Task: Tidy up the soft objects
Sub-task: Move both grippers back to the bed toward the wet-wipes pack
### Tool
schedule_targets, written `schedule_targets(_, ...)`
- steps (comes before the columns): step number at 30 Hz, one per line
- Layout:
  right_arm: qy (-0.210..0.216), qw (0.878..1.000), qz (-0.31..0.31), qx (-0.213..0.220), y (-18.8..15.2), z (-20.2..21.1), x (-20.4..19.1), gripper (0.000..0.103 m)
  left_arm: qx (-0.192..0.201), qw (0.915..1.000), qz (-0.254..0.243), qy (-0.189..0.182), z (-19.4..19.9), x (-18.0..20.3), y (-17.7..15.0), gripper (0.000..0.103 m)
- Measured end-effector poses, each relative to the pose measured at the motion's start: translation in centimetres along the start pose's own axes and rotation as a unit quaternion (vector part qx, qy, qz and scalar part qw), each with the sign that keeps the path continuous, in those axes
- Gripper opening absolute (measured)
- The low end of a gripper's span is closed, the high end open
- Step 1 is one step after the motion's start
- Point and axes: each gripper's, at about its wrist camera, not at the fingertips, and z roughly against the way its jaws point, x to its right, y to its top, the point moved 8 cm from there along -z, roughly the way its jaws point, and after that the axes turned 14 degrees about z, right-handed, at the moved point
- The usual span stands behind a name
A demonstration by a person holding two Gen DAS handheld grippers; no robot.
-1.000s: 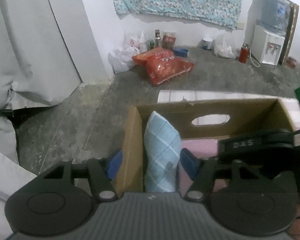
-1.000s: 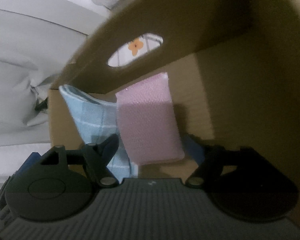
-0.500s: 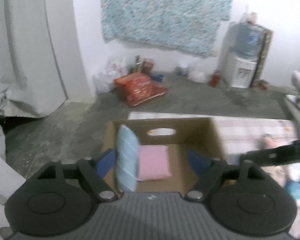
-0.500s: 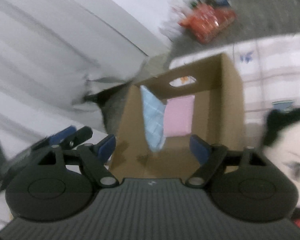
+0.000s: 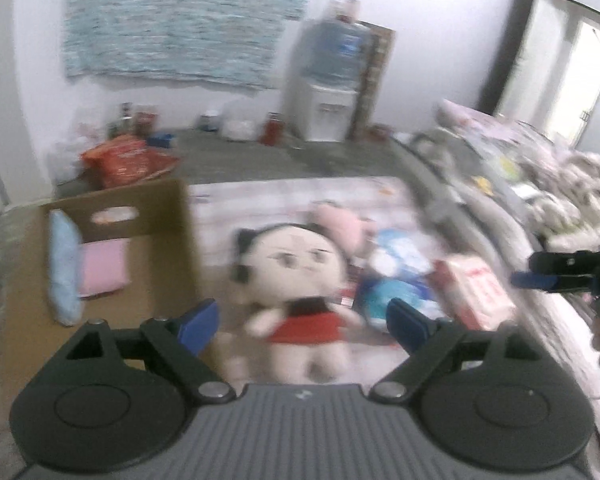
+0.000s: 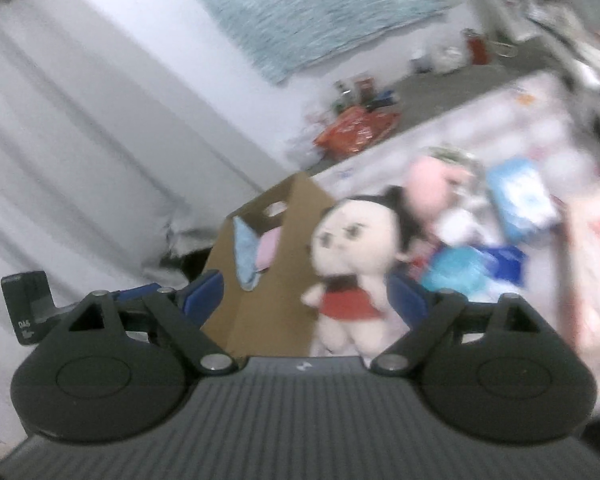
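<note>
— Blue-padded, both of them. The left gripper (image 5: 302, 320) has its jaws spread wide and nothing between them; the right gripper (image 6: 304, 294) is likewise released and empty.

— What sits past the pads?

— In the left view, the doll (image 5: 296, 280) lies at centre frame, face up, on the pale mat (image 5: 260, 200). It has a big cream head, black hair and a red dress. In the right view the same doll (image 6: 356, 256) shows between the pads, just right of centre.

— How would it handle?

— My guess is light, stuffed, and squashy all over. It won't break or slip much, but it gives under pressure, so a shallow pinch on the head could pop off. I'd take it across the torso at the red dress, or at the neck, where it is narrower than the open jaws.

— And where does it go?

— Probably the box (image 5: 172, 240), at left of the frame, touching or just beside the doll; blur hides which. A blue cloth (image 5: 62, 268) stands against its left wall and a pink pad (image 5: 104, 270) lies beside that. Bare cardboard shows at the near end.

— Anything crowding the doll?

— A pink plush (image 5: 340, 224) behind its head, and blue packs (image 5: 396, 276) at its right. Come in from the near side.
</note>
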Motion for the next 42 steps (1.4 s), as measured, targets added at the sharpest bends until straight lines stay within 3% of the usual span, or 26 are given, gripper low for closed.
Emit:
schedule_targets(4,-0.019,0.999,-0.036,0.021,-3.8,2.7,3.4,0.089,-0.018,0.9986,-0.033,-0.036,-3.5,5.1,-2.8,0.092)
schedule_targets(7,-0.042,0.997,-0.063,0.021,-5.8,2.0,6.6,0.086,-0.032,0.9972,-0.057,-0.036,-6.7,7.9,-5.0,0.092)
schedule_targets(10,-0.066,0.996,-0.058,0.014,-6.4,-1.0,8.6,0.073,-0.056,0.996,-0.064,-0.027,-11.2,9.4,-6.9,0.088)
schedule_targets(13,-0.075,0.997,-0.023,-0.008,-5.7,-5.0,9.7,0.064,-0.088,0.9952,-0.034,-0.028,-15.1,9.5,-8.1,0.075)
schedule_targets(17,-0.081,0.995,0.026,-0.043,-3.9,-9.8,11.9,0.062,-0.118,0.992,-0.006,-0.043,-18.6,9.7,-9.1,0.064)
schedule_targets(22,-0.084,0.991,0.069,-0.082,-2.7,-14.3,14.2,0.062,-0.141,0.9885,-0.002,-0.054,-21.3,10.2,-10.0,0.062)
schedule_targets(28,-0.093,0.985,0.073,-0.128,-4.0,-16.9,16.0,0.064,-0.167,0.9836,0.014,-0.066,-22.9,9.8,-10.8,0.063)
schedule_targets(32,-0.057,0.987,0.035,-0.148,-5.6,-15.6,15.0,0.065,-0.169,0.9835,0.018,-0.062,-22.4,9.3,-11.0,0.082)
schedule_targets(35,-0.024,0.987,0.014,-0.161,-7.2,-14.2,13.7,0.066,-0.173,0.9829,0.022,-0.059,-22.2,8.6,-11.2,0.084)
schedule_targets(38,-0.013,0.988,0.004,-0.153,-7.6,-13.3,12.9,0.065,-0.186,0.9802,0.036,-0.058,-22.6,8.4,-11.2,0.084)
schedule_targets(42,-0.039,0.99,-0.033,-0.13,-7.2,-14.1,14.5,0.065,-0.183,0.9812,0.023,-0.058,-23.0,9.0,-11.6,0.083)
